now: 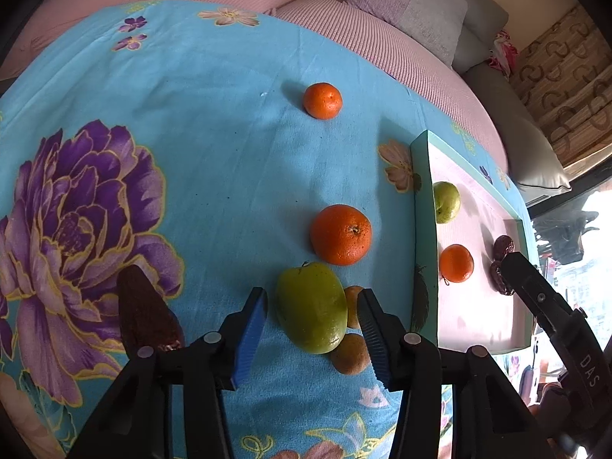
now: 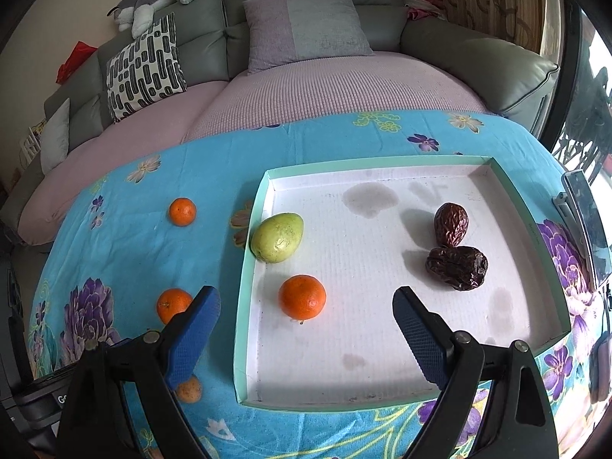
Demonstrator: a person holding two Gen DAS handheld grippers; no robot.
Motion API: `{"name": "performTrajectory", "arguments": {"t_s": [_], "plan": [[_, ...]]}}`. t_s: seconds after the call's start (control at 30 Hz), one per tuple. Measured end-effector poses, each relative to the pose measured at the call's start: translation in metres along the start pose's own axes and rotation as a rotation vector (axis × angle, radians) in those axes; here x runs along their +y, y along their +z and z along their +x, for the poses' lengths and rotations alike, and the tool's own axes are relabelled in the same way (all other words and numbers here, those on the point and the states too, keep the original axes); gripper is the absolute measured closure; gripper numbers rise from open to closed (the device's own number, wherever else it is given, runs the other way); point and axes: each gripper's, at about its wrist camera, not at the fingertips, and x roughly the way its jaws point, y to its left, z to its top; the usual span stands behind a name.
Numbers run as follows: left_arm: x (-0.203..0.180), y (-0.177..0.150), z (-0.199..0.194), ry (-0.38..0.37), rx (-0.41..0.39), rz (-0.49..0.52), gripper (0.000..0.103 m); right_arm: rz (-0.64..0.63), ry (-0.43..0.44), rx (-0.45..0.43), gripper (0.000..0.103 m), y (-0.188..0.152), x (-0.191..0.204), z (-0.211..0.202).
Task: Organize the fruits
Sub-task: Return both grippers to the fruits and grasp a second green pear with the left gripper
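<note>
My left gripper [image 1: 311,329] is open, its blue pads on either side of a green fruit [image 1: 311,311] lying on the blue floral cloth. Two small brownish-orange fruits [image 1: 351,349] lie just right of it. A large orange [image 1: 340,234] and a smaller one [image 1: 322,100] lie farther off, and a dark date [image 1: 145,311] lies at the left. My right gripper [image 2: 306,332] is open and empty over the near part of a teal-rimmed white tray [image 2: 244,267]. In the tray lie a green fruit [image 2: 277,237], an orange [image 2: 302,297] and two dates [image 2: 455,248].
The cloth-covered table [image 1: 210,134] stands before a grey sofa [image 2: 306,0] with pink covers and cushions. A window and dark frame are at the right [image 2: 581,191]. My right gripper's arm [image 1: 543,306] shows over the tray in the left wrist view.
</note>
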Motion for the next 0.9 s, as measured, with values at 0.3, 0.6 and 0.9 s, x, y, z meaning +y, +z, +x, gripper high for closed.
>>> {"name": "performTrajectory", "arguments": {"t_s": [0.3, 0.6, 0.9], "plan": [[0.000, 0.004, -0.005, 0.002, -0.022, -0.019, 0.061, 0.007, 0.004, 0.005, 0.011, 0.000, -0.002, 0.002], [0.029, 0.022, -0.047, 0.102, -0.189, -0.108, 0.061, -0.021, 0.041, 0.025, 0.011, -0.001, 0.009, 0.007], [0.060, 0.030, -0.065, 0.156, -0.260, -0.189, 0.061, -0.113, 0.213, 0.076, 0.037, -0.008, 0.051, 0.017]]}}
